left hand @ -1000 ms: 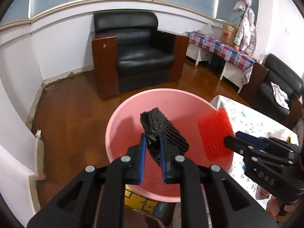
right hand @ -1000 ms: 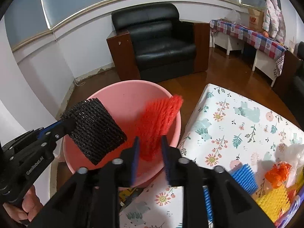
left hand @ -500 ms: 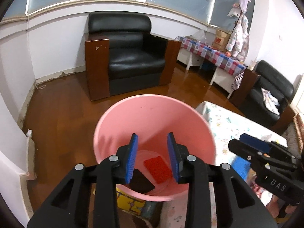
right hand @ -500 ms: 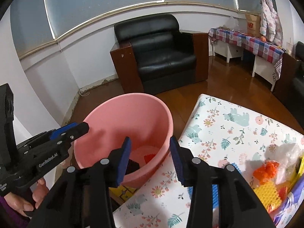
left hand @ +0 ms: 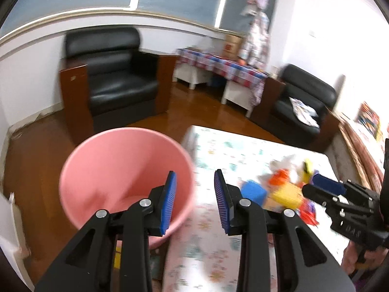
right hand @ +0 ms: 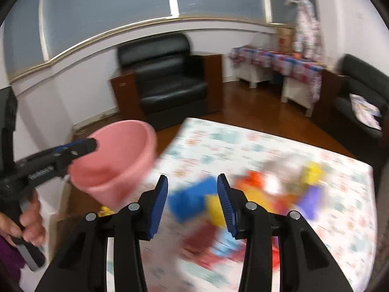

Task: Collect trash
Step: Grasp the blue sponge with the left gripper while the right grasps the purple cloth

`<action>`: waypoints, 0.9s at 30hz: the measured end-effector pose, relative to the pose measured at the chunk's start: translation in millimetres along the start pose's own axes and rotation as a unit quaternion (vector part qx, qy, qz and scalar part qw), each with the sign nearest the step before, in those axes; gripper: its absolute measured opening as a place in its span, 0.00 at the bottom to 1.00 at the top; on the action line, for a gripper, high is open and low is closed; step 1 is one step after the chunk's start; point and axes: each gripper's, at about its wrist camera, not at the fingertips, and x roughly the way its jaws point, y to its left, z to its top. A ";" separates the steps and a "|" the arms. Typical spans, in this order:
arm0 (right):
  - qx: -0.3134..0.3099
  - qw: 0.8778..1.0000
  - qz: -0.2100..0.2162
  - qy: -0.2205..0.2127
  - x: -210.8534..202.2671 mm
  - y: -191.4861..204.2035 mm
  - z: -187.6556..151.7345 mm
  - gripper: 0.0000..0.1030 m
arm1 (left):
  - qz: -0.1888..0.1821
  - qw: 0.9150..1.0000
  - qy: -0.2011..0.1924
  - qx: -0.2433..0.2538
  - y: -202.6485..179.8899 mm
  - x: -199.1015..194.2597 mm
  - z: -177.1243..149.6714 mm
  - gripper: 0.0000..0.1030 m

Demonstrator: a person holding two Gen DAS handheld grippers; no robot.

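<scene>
A pink bucket (left hand: 126,170) stands on the floor at the left edge of a table with a floral cloth (left hand: 218,255). It also shows in the right wrist view (right hand: 116,165). My left gripper (left hand: 194,202) is open and empty, over the bucket's right rim. My right gripper (right hand: 192,202) is open and empty, above a blurred pile of trash (right hand: 255,194): blue, yellow, orange, red and purple pieces. The pile shows in the left wrist view (left hand: 279,192) beside my right gripper (left hand: 323,189). The bucket's contents are hidden.
A black armchair (left hand: 109,77) stands behind the bucket. A second black chair (left hand: 304,102) and a low table with a checked cloth (left hand: 218,65) stand at the back right. The floor is brown wood (left hand: 31,150).
Both grippers opened and dropped the black and red foam nets into the bucket. Both have since swung right, toward the table and the trash pile.
</scene>
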 end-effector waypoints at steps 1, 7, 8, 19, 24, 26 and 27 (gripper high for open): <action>0.010 1.000 -0.012 0.000 -6.1 -13.6 -5.1 0.40 | -0.012 1.000 0.004 0.012 -9.5 1.9 -0.8 0.31; 0.073 0.995 -0.067 0.017 -24.9 -79.4 -36.6 0.41 | -0.073 0.994 0.036 0.078 -56.8 15.0 -13.9 0.31; 0.084 0.994 -0.070 0.021 -25.7 -88.2 -40.3 0.41 | -0.083 0.991 0.044 0.091 -66.4 18.7 -16.3 0.31; 0.125 0.990 -0.060 0.028 -14.5 -105.1 -44.7 0.41 | -0.082 0.983 0.075 0.148 -93.5 48.7 -23.5 0.31; 0.135 0.989 -0.057 0.032 -11.8 -113.4 -49.0 0.41 | -0.049 0.980 0.108 0.157 -83.5 79.8 -32.5 0.31; 0.140 0.988 -0.057 0.032 -11.6 -116.1 -50.5 0.41 | -0.040 0.980 0.120 0.156 -79.7 91.9 -36.5 0.31; 0.143 0.988 -0.056 0.031 -11.6 -117.7 -50.8 0.41 | -0.035 0.979 0.127 0.153 -77.1 100.1 -38.3 0.31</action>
